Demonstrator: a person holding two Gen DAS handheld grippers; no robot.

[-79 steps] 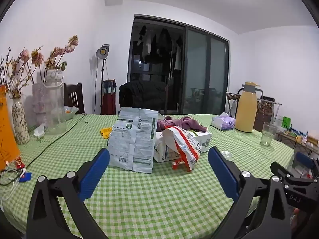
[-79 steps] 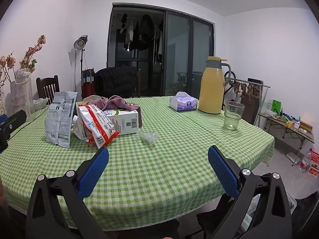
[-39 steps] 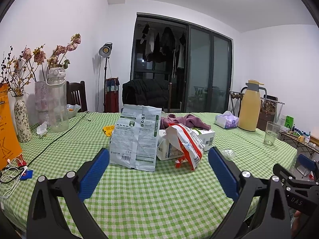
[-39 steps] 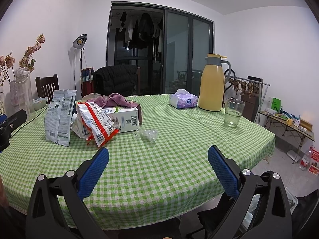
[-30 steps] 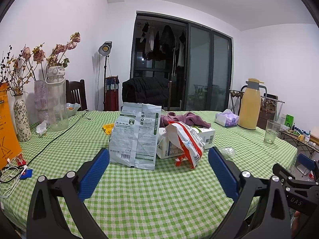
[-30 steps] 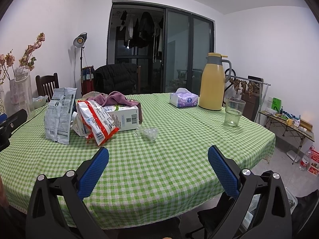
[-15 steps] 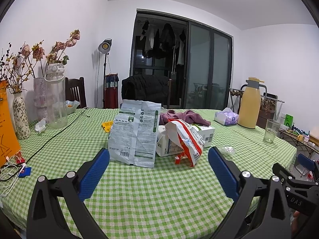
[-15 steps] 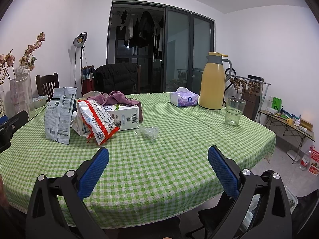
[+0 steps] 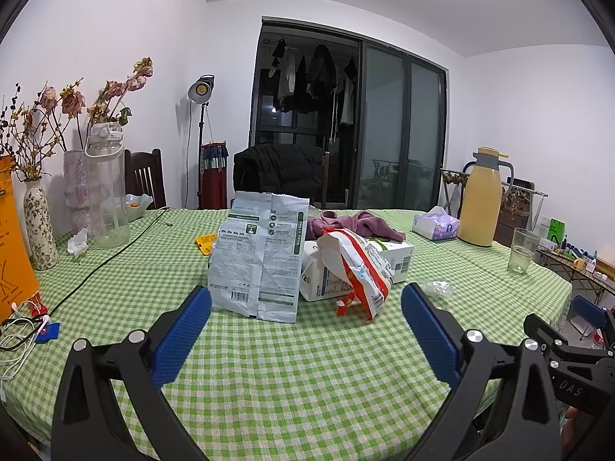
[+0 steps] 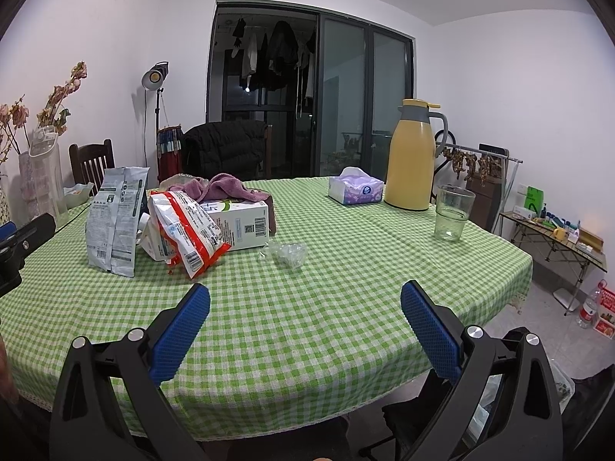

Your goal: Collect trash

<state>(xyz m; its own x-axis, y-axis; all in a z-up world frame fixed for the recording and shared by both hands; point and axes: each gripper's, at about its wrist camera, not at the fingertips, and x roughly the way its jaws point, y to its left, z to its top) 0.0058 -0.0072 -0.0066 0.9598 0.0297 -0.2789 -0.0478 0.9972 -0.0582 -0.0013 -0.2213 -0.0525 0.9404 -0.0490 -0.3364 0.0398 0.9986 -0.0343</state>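
Both the left gripper [image 9: 306, 313] and right gripper [image 10: 305, 311] hover wide and empty over the checked tablecloth [image 9: 307, 376], so collecting hasn't begun; the grey-white pouch [image 9: 261, 259] and red-white wrapper [image 9: 355, 267] at twelve o'clock need approaching.

both wrist views face the table [image 9: 292, 365], sharing the wrappers [image 10: 188, 226].

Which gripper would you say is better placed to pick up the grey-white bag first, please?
Left, probably. The left gripper is open and faces the grey-white bag almost head-on. From the right gripper, also open, that bag stands far off to the side.
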